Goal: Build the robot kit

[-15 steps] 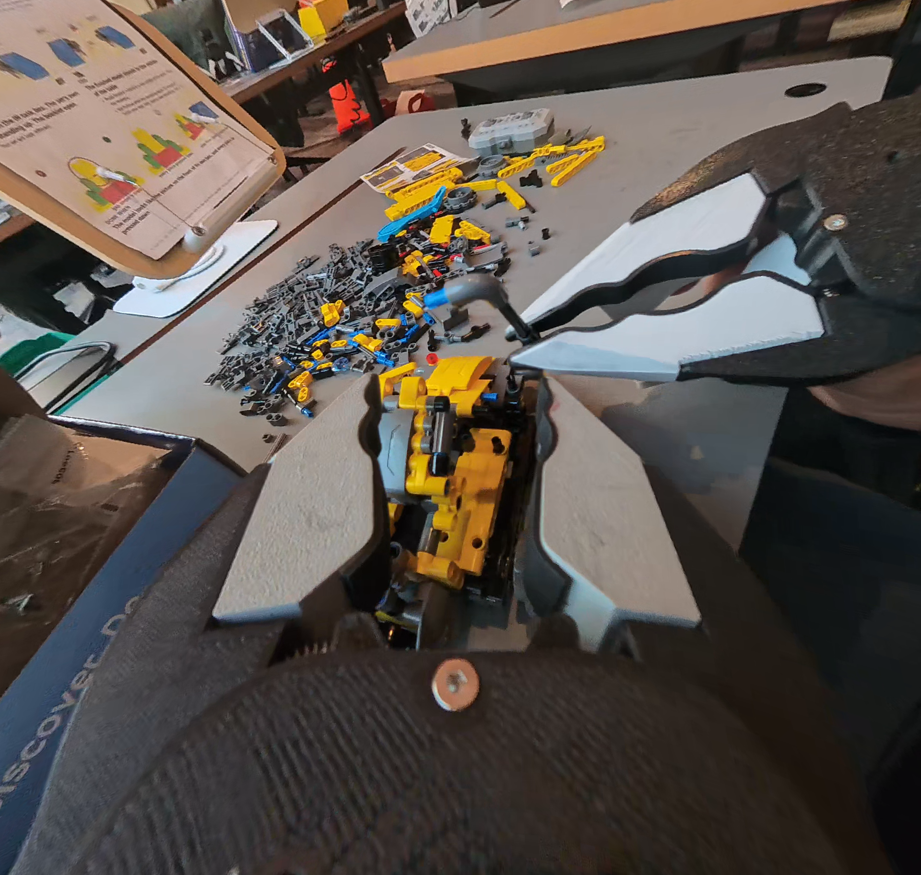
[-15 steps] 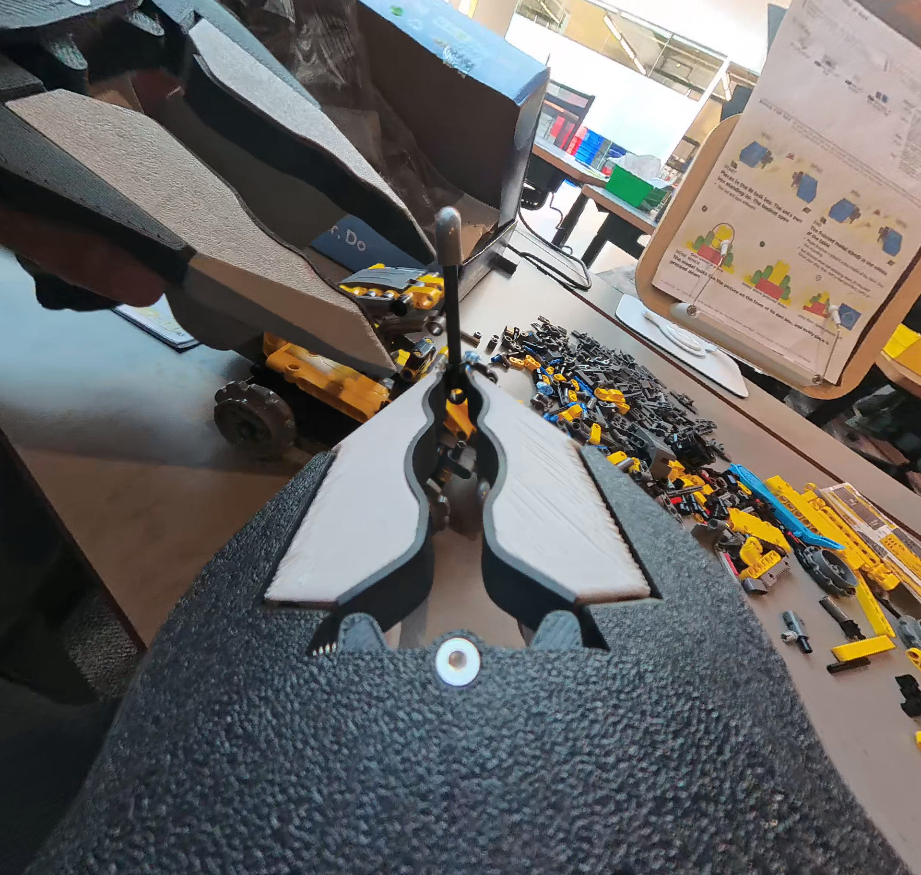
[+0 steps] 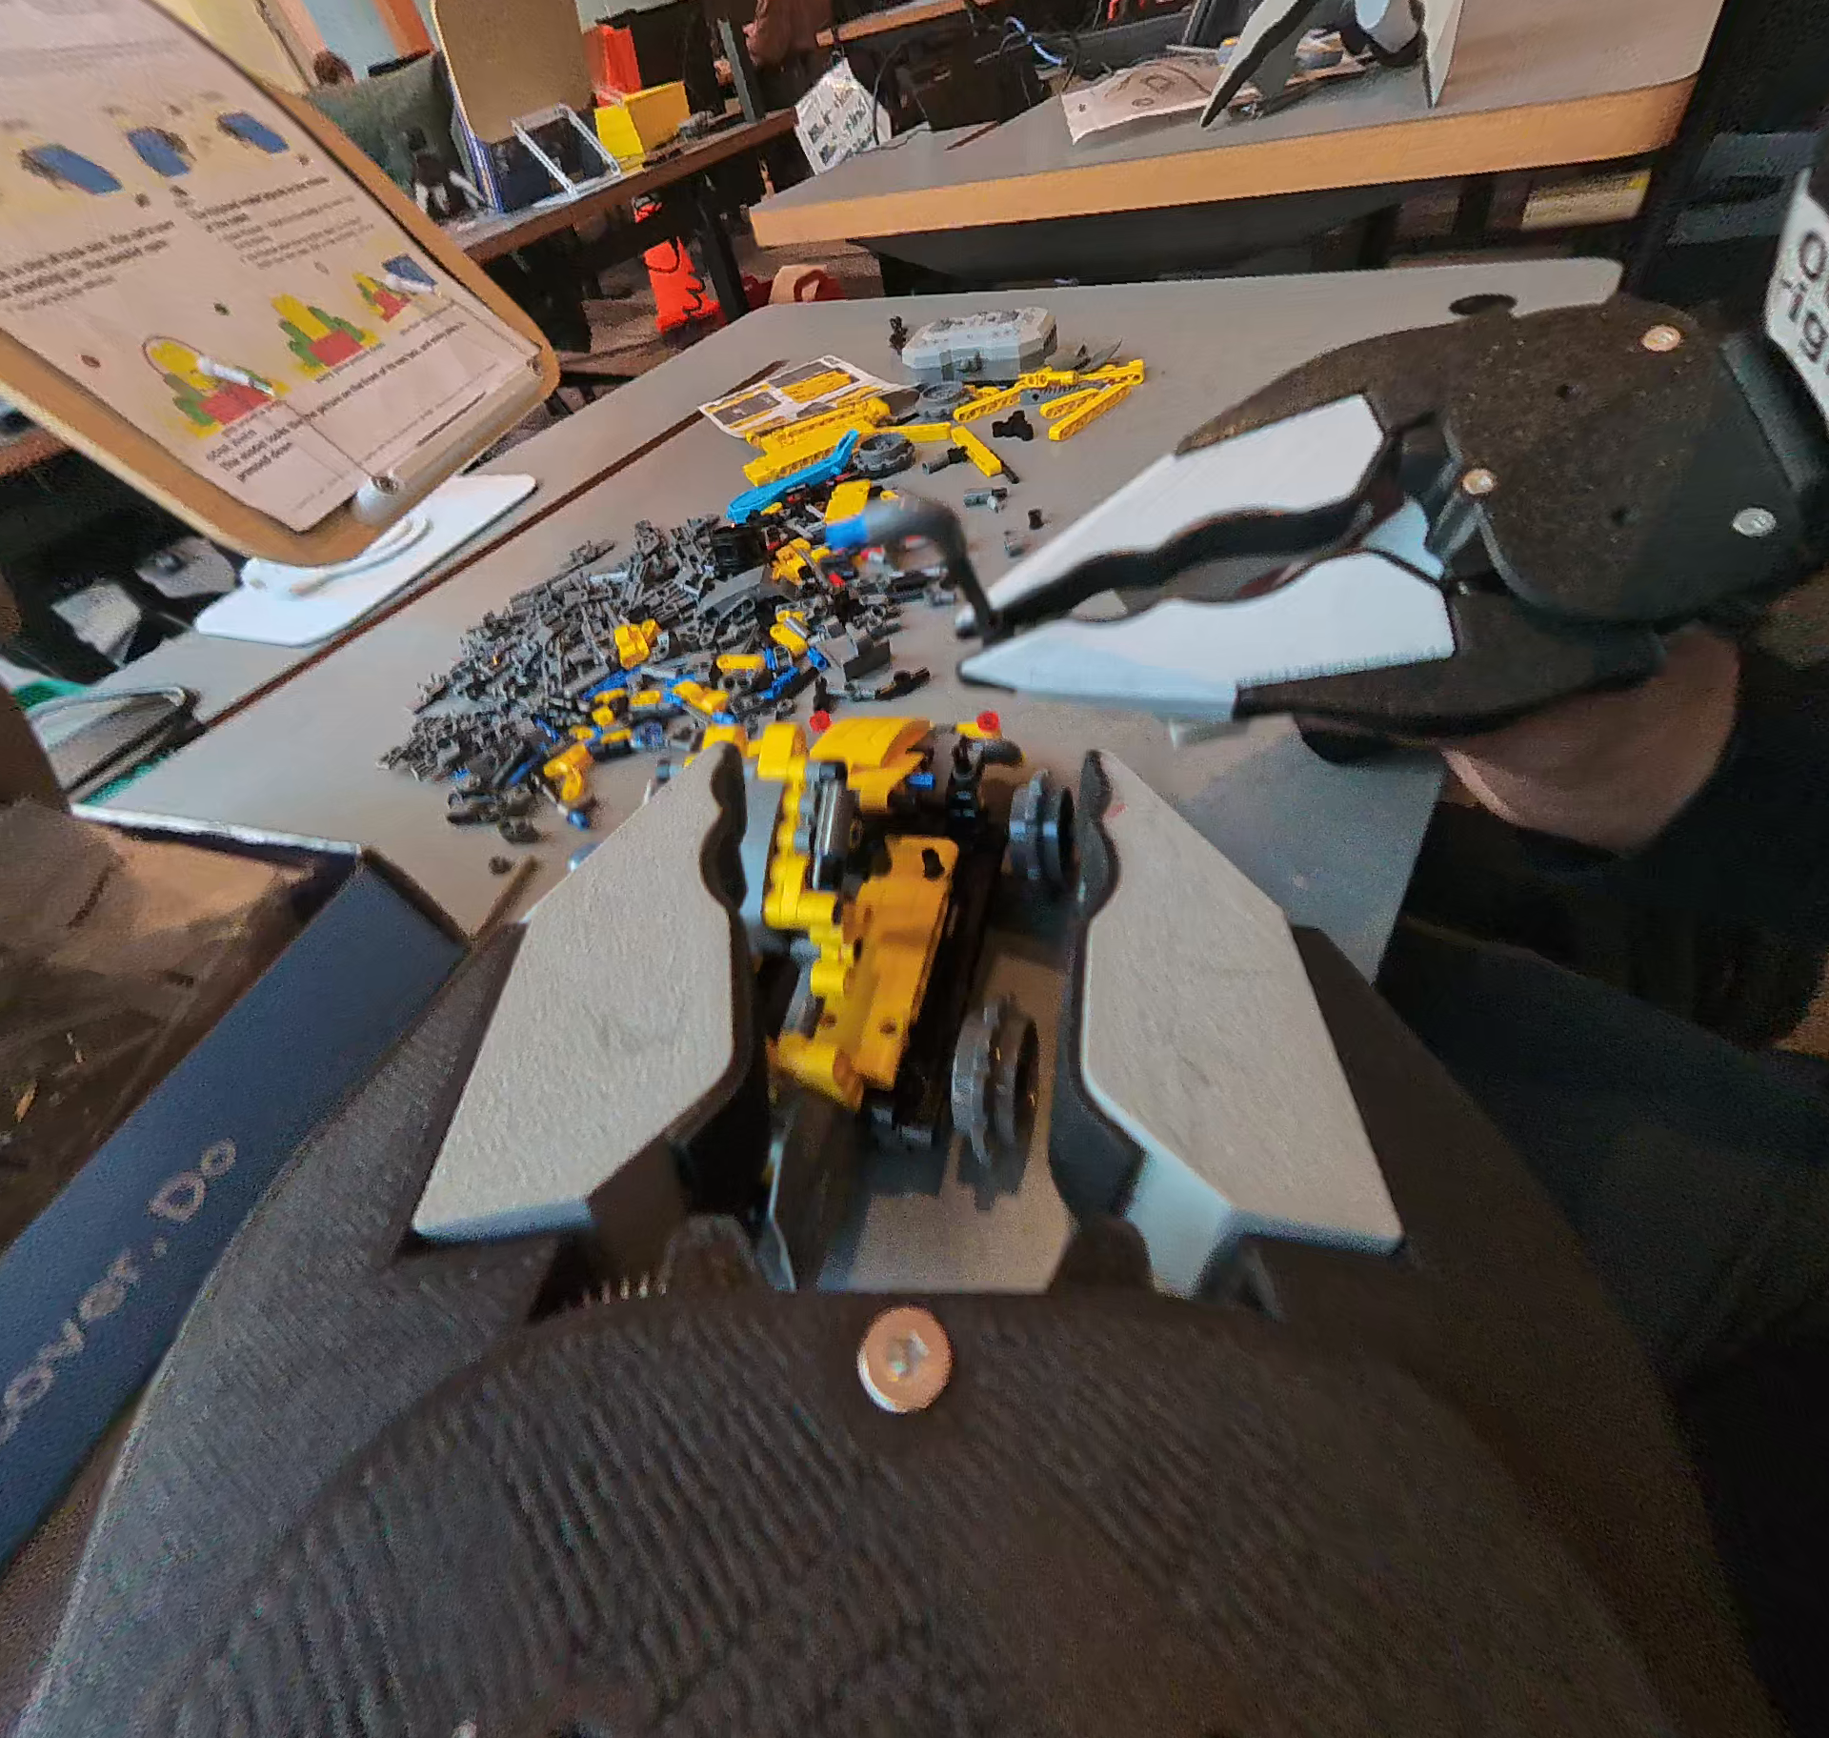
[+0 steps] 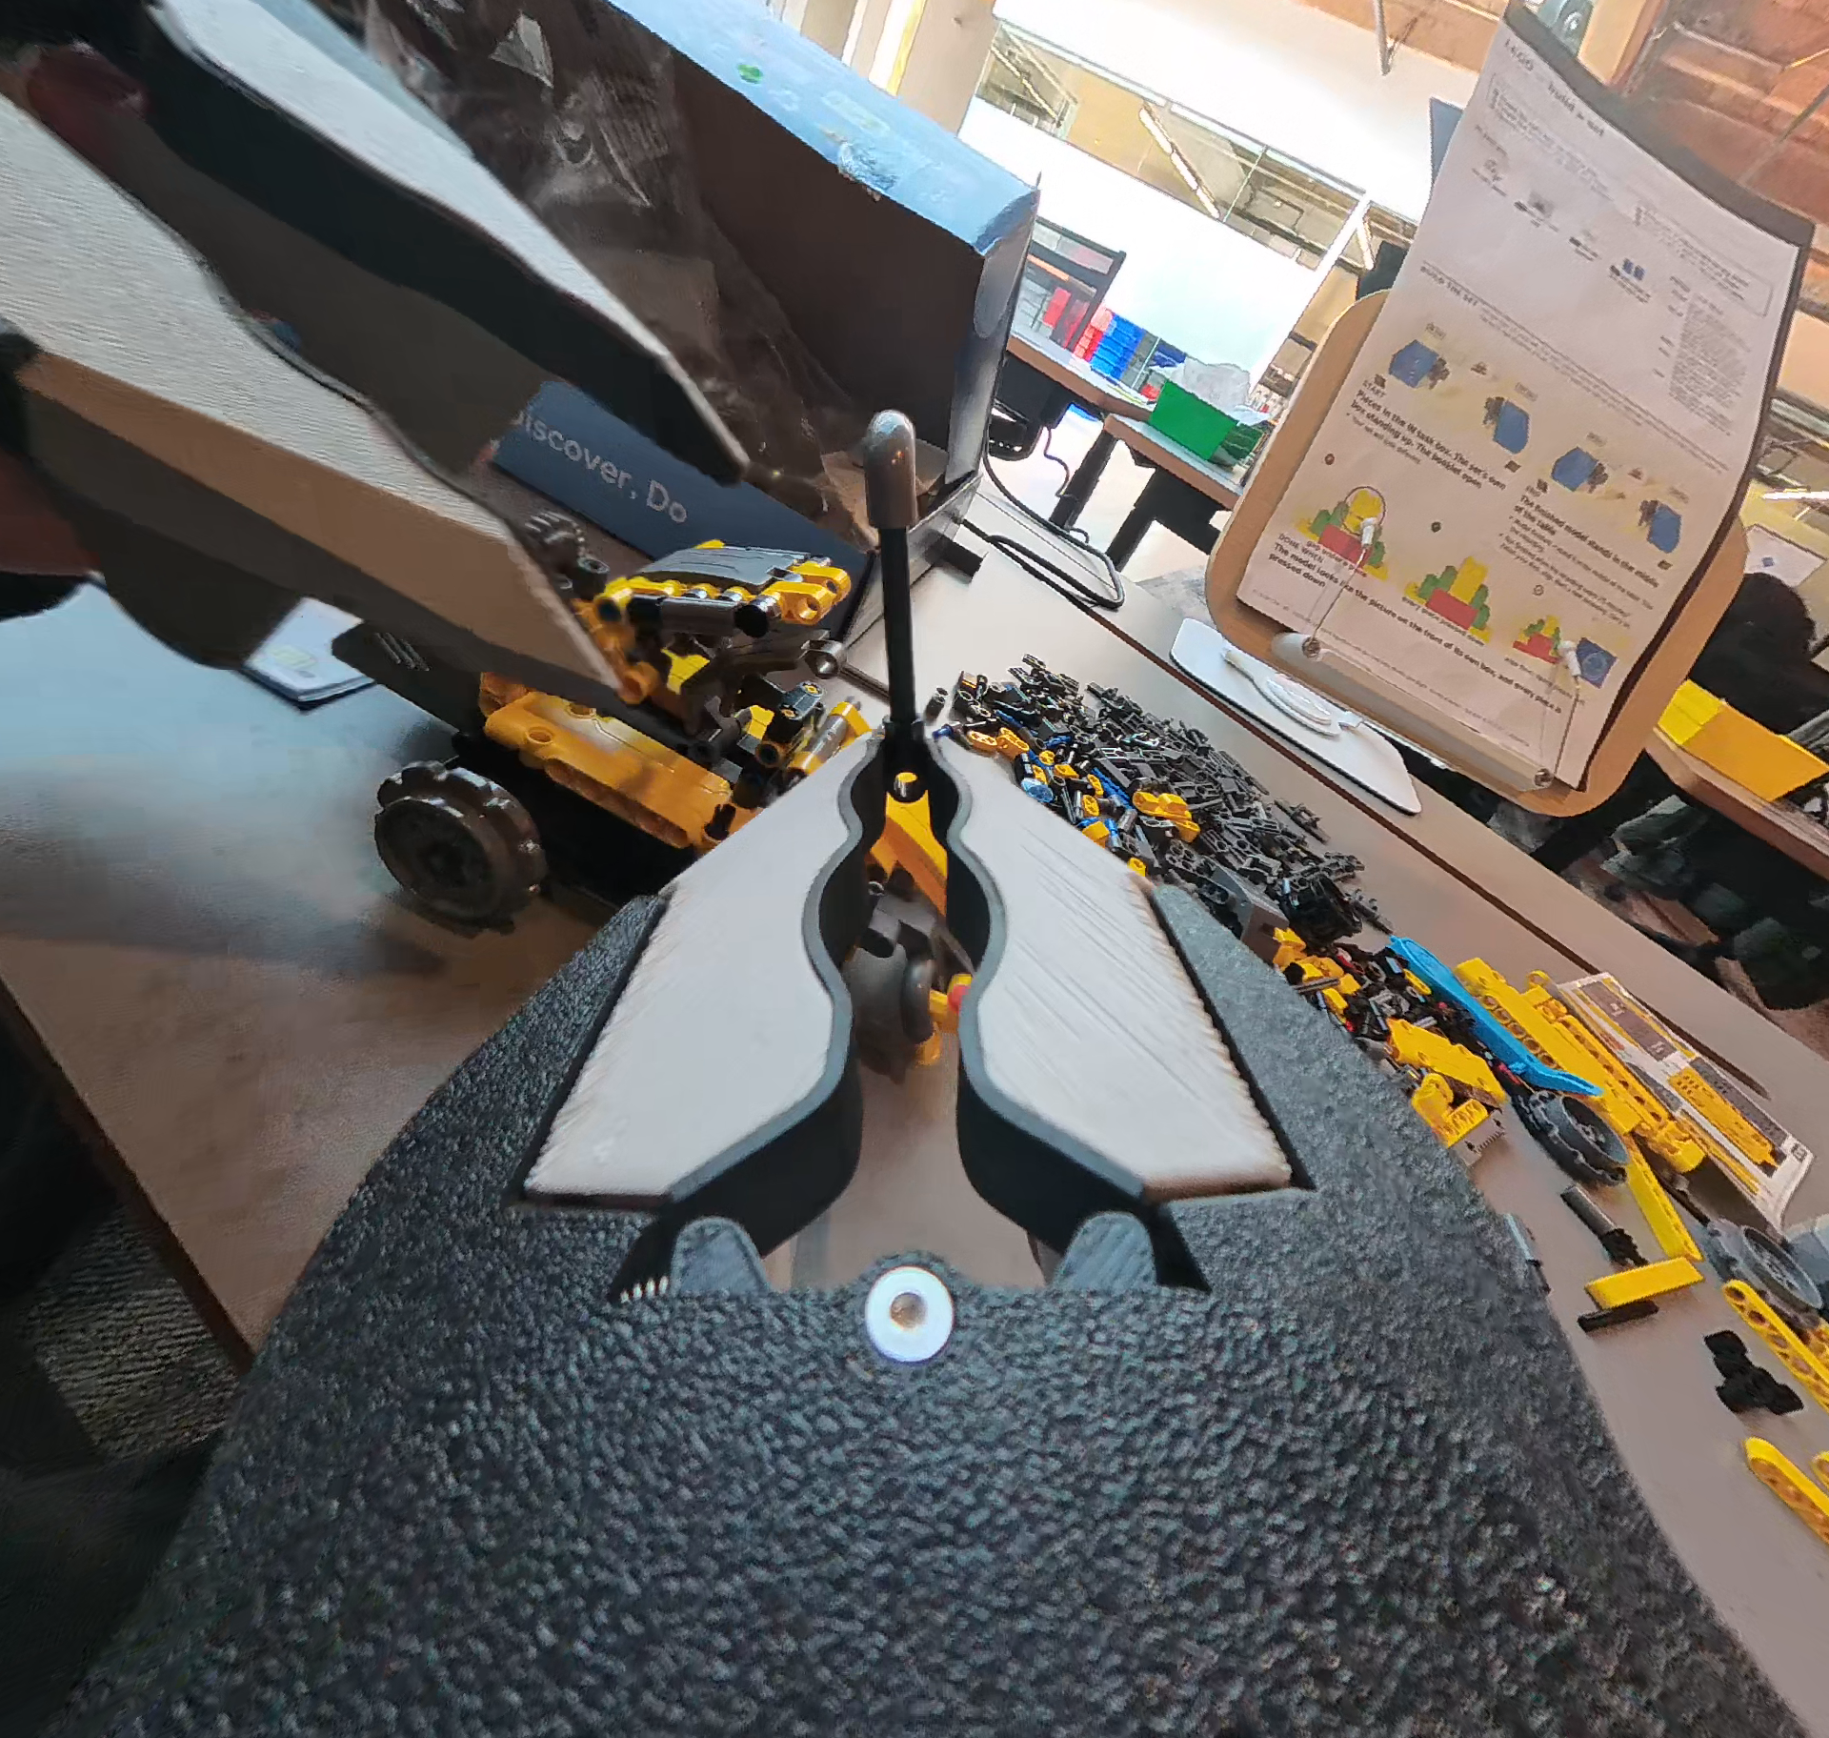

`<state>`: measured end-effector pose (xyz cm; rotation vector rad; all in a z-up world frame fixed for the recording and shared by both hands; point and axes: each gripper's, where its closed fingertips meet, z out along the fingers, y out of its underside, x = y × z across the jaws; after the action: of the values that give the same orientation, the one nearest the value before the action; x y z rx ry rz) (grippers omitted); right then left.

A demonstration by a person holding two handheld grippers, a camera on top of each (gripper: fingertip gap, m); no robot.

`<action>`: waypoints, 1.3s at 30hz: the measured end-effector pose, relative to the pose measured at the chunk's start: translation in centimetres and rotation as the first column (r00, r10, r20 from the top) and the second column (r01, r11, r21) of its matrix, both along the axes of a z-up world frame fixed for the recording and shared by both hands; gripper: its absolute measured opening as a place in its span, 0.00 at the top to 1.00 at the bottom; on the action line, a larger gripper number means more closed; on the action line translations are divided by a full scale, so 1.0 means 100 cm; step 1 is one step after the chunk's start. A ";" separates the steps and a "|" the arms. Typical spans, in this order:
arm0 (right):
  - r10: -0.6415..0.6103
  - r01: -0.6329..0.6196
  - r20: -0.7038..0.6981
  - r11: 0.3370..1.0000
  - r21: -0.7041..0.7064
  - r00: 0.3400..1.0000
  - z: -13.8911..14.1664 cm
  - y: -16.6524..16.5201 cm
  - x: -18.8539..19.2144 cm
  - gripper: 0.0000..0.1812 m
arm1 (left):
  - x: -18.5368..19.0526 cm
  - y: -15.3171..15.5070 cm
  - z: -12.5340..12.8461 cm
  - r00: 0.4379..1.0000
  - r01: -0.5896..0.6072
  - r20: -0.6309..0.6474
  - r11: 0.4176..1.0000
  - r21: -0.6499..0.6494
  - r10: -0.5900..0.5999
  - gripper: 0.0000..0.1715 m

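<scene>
Jaws of the left gripper stand spread around a yellow-and-black brick-built vehicle model on the grey desk; the right gripper pinches a thin black rod with grey tip.

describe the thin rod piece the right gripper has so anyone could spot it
On the grey table, beside the yellow and black model vehicle, the right gripper pinches a thin black rod at its fingertips. Unlike the loose pieces lying flat, it stands clear above them, capped by a rounded grey tip.
</scene>
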<state>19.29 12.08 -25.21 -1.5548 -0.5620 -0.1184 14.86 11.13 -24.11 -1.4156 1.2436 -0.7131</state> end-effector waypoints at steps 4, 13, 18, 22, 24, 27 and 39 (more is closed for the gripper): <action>0.019 -0.019 -0.010 1.000 -0.015 1.000 -0.001 0.001 0.001 0.97 | -0.038 -0.006 -0.017 0.999 -0.031 0.025 0.996 -0.080 0.033 0.61; 0.001 -0.001 0.035 1.000 -0.009 0.999 -0.004 0.007 0.000 0.97 | -0.069 -0.021 -0.026 0.994 -0.047 0.091 0.995 -0.089 0.055 0.65; 0.006 -0.006 0.008 1.000 -0.014 1.000 -0.003 0.007 0.002 0.97 | -0.066 -0.021 -0.031 0.996 -0.019 0.083 0.993 -0.115 0.029 0.65; 0.005 -0.005 0.000 1.000 -0.003 1.000 -0.001 0.007 0.003 0.97 | -0.061 -0.020 -0.028 0.997 -0.003 0.076 0.992 -0.128 0.013 0.66; 0.011 -0.011 -0.011 1.000 0.012 1.000 0.002 0.005 0.003 0.97 | -0.059 -0.019 -0.027 0.998 -0.003 0.060 0.992 -0.128 0.011 0.67; 0.019 -0.017 -0.042 0.999 0.040 0.999 0.008 0.001 0.005 0.97 | -0.055 -0.021 -0.028 1.000 -0.001 0.027 0.989 -0.145 0.005 0.66; 0.028 -0.026 0.084 0.999 -0.021 0.996 -0.005 -0.006 0.000 0.97 | -0.013 -0.002 0.028 0.953 0.247 -0.220 0.954 0.172 -0.208 0.82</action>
<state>19.31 11.52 -25.73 -1.5665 -0.6523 -0.1592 13.51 10.95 -21.28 -1.2120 1.6101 -0.5926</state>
